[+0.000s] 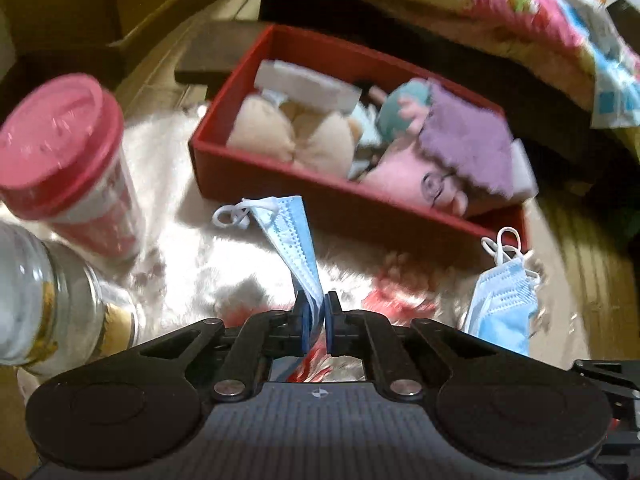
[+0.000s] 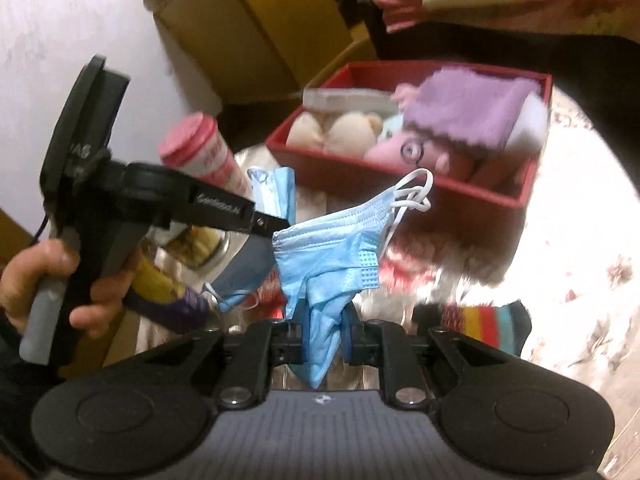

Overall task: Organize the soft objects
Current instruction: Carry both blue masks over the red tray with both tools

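Observation:
My left gripper (image 1: 316, 312) is shut on the lower end of a folded blue face mask (image 1: 288, 232), which rises toward a red box (image 1: 332, 200). The box holds beige and pink plush toys (image 1: 296, 136), a purple cloth (image 1: 464, 144) and white pads. In the right wrist view my right gripper (image 2: 326, 336) is shut on a second blue mask (image 2: 332, 240), whose white ear loops point at the red box (image 2: 340, 172). That second mask (image 1: 504, 300) also hangs at the right of the left wrist view. A hand holds the left gripper (image 2: 276, 222) at the left, with the first mask (image 2: 276, 188) in it.
A pink-lidded canister (image 1: 60, 140) and a glass jar (image 1: 40, 292) stand left on the pale furry cover (image 1: 180, 240). A striped sock (image 2: 484, 324) lies near my right gripper. Cardboard boxes (image 2: 260, 32) and pink bedding (image 1: 520, 8) lie beyond the red box.

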The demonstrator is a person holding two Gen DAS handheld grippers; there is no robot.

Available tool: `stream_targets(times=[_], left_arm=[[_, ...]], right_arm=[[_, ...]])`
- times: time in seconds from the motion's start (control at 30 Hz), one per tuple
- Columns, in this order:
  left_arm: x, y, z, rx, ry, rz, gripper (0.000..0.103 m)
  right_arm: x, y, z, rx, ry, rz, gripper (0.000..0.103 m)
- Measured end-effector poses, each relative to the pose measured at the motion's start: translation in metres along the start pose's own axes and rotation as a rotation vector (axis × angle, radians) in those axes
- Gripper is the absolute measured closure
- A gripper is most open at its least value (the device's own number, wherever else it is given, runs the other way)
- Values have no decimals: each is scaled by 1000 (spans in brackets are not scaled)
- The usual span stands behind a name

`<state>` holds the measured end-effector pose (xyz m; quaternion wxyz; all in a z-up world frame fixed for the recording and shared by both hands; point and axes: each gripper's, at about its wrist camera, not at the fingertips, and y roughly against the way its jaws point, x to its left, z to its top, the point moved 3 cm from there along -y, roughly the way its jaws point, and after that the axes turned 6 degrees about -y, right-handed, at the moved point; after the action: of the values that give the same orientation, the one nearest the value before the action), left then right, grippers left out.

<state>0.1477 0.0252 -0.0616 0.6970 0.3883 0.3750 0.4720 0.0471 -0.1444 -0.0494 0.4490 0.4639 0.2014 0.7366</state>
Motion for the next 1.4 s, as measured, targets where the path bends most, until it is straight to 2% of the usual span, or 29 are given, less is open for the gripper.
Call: stream_targets(times=[0.57, 0.87, 1.17, 1.4], left_arm=[[-13, 54, 43, -199, 47, -131, 100], [-18, 66, 69, -269, 60, -164, 99], [-28, 65, 101, -315, 47, -191, 99], [-30, 42, 128, -316, 54, -197, 98]], right_arm=[[2, 38, 48, -227, -14, 1, 103], [2, 55, 76, -324, -17, -6, 103], [-3, 55, 104, -380, -34, -32, 103], [-15, 36, 127, -378, -38, -78, 103]])
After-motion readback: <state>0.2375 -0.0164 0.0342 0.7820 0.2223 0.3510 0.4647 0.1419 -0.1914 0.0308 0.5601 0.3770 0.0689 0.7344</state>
